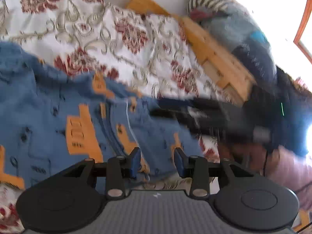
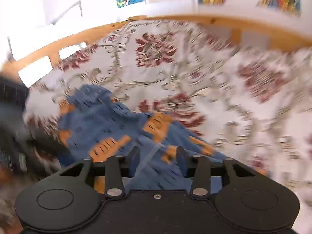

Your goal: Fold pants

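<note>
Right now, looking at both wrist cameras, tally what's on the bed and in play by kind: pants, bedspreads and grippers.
Pants: 1, the blue pants with orange print
Bedspread: 1, the floral bedspread under them
Grippers: 2, the left gripper and the right gripper, both open over the cloth
Total: 4

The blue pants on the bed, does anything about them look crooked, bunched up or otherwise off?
Yes. The blue pants with orange patches lie rumpled, not flat, on the floral bedspread; the cloth humps up and creases. Both frames are motion-blurred, so no damage can be judged. The left gripper and right gripper stand open over them.
</note>
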Demonstrator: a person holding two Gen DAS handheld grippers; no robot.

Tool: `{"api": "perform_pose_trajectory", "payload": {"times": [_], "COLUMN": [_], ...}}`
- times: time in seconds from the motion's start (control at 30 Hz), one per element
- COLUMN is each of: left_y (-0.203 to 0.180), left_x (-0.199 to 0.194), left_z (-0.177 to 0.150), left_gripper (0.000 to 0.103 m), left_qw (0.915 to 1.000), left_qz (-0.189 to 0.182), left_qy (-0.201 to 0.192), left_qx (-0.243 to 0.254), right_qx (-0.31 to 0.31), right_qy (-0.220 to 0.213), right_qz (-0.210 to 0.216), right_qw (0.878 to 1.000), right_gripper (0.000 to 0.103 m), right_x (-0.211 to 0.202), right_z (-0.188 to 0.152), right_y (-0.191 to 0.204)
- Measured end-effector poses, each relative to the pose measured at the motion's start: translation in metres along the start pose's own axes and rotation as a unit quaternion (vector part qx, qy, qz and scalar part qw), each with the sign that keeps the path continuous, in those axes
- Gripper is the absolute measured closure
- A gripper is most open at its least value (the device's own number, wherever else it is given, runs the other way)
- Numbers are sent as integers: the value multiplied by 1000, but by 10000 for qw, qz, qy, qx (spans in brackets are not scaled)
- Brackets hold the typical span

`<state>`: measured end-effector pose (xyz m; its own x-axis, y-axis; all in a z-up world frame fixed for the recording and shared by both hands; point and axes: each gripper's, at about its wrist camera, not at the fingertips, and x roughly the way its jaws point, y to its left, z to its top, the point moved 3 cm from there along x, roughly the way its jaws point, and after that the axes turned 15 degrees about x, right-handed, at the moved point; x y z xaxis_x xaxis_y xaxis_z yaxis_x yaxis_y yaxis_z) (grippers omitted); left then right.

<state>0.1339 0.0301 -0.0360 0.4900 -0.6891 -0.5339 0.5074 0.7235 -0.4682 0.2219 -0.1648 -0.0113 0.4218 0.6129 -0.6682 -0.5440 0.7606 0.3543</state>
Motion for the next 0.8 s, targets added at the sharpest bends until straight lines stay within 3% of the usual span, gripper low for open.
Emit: {"api": "perform_pose_trajectory", "payload": {"times": [0.07, 0.1, 0.13, 0.27, 0.33, 0.4, 0.43, 0.57, 0.6, 0.7, 0.8], "left_y": [5, 9, 14, 32, 28, 19, 16, 24, 30, 46, 48], "left_x": [9, 10, 9, -6, -31, -63, -79, -123, -130, -140, -136], "left_z": [-10, -14, -18, -26, -25, -23, -23, -20, -21, -23, -24], "left_gripper": [64, 76, 80, 82, 76, 41, 35, 28, 22, 19, 10], "left_qw": [9995, 9992, 9990, 9968, 9963, 9924, 9872, 9668, 9615, 9591, 9614], "left_qz": [180, 258, 292, 345, 616, 1208, 1581, 2500, 2676, 2679, 2549], "left_qy": [256, 304, 304, 285, 148, -41, -178, -529, -614, -778, -928], "left_qx": [-15, -40, -125, -661, -585, -234, -89, -26, -118, -484, -458], "right_qx": [162, 129, 9, -8, -42, -58, -111, -412, -571, -991, -1199], "right_qy": [431, 563, 685, 650, 509, 411, 358, 435, 556, 1000, 1375], "right_qz": [200, 152, -28, -123, -75, 89, 177, 774, 883, 1152, 1102], "right_qw": [9987, 9982, 9976, 9978, 9987, 9991, 9991, 9952, 9929, 9833, 9770], "right_gripper": [65, 66, 66, 62, 54, 37, 35, 29, 26, 26, 27], "right_x": [24, 35, 48, 55, 44, 38, 37, 64, 77, 123, 161], "right_z": [9, 9, 8, 10, 16, 31, 39, 75, 80, 88, 88], "right_y": [-6, -7, -10, -10, -5, 2, 8, 52, 65, 99, 115]}}
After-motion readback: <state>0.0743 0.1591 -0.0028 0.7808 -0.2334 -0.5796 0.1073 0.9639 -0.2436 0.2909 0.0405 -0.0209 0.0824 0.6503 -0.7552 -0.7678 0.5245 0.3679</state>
